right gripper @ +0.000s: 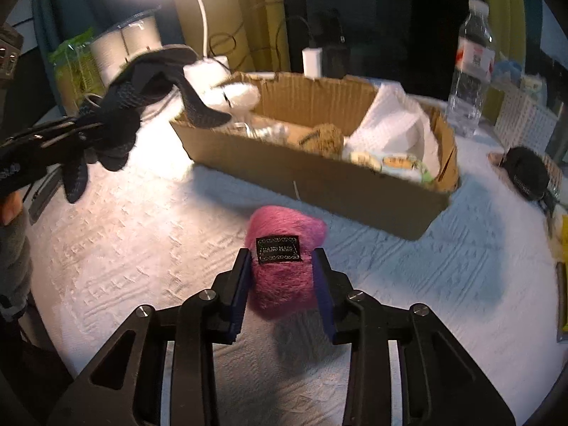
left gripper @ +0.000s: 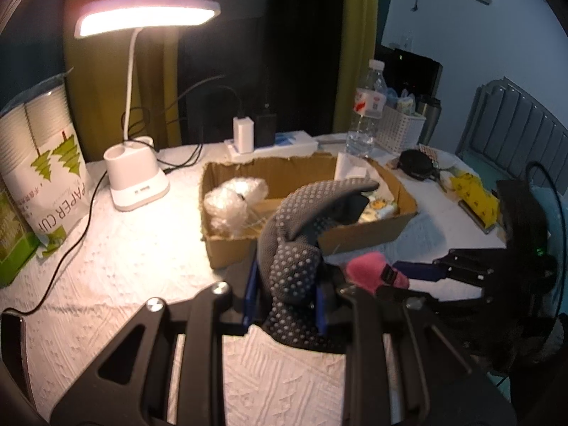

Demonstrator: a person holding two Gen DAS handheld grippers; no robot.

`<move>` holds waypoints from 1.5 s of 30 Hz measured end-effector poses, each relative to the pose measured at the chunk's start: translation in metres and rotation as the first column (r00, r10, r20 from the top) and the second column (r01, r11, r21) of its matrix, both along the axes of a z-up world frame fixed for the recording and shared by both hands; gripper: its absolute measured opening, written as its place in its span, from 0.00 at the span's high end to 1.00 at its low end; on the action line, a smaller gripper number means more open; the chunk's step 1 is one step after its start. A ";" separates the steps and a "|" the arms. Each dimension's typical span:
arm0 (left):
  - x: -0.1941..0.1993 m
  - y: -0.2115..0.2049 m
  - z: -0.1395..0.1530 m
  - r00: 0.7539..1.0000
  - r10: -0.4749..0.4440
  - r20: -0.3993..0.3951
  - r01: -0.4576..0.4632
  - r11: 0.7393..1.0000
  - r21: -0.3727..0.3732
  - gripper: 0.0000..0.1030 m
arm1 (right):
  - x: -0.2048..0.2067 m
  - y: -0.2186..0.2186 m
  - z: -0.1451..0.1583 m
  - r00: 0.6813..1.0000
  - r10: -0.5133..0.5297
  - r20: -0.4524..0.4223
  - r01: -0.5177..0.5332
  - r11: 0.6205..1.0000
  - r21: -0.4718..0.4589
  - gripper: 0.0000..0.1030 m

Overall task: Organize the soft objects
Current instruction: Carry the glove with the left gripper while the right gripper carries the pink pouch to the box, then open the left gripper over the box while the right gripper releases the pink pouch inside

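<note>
Pink pouch [right gripper: 284,269], fuzzy, with a black label, sits between the pads of the right gripper [right gripper: 282,284], which grasps it just above the tablecloth [right gripper: 142,230], short of the box [right gripper: 319,177]. Grey dotted glove [left gripper: 298,248] is clamped in the left gripper [left gripper: 284,298], its fingers drooping over the box's near wall.

Box already holds bubble wrap [left gripper: 234,202], paper towel [right gripper: 390,124] and small packets.

Risks, as judged:
- Pouch is held near its end; soft pile may slip from the pads if lifted fast.
- Glove hangs loose; it could snag the box edge and drag the box.
- The two grippers are close; crossing paths over the box may cause a collision.
</note>
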State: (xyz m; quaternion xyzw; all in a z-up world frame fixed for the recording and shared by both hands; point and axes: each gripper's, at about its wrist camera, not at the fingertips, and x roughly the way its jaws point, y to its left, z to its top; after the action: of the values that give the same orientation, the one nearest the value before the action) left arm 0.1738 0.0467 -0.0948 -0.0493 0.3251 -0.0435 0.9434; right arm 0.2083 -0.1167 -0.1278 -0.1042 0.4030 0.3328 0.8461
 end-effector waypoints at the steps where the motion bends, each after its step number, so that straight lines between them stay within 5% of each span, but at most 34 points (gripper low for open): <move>1: 0.001 0.000 0.002 1.000 0.000 0.004 0.000 1.000 0.000 0.75 | -0.001 -0.001 0.005 1.000 0.000 0.012 0.000 1.000 0.005 0.65; 17: 0.027 -0.003 0.022 0.999 -0.016 0.044 0.017 0.999 -0.027 0.75 | 0.022 -0.021 0.055 0.992 -0.050 0.117 0.040 0.995 0.090 0.65; 31: 0.073 -0.004 0.018 0.998 -0.022 0.066 0.025 0.998 -0.054 0.75 | 0.063 -0.029 0.059 0.986 -0.096 0.139 0.078 0.989 0.128 0.65; 45: 0.119 -0.014 -0.021 0.999 -0.039 -0.016 0.037 0.997 -0.064 0.73 | 0.103 -0.030 0.038 0.986 -0.135 0.101 0.120 0.983 0.139 0.65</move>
State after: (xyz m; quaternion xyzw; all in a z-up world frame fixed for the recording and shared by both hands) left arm 0.2931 0.0327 -0.1157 -0.0735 0.3324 -0.0714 0.9376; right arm 0.3114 -0.1464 -0.0896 -0.0399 0.3387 0.2978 0.8917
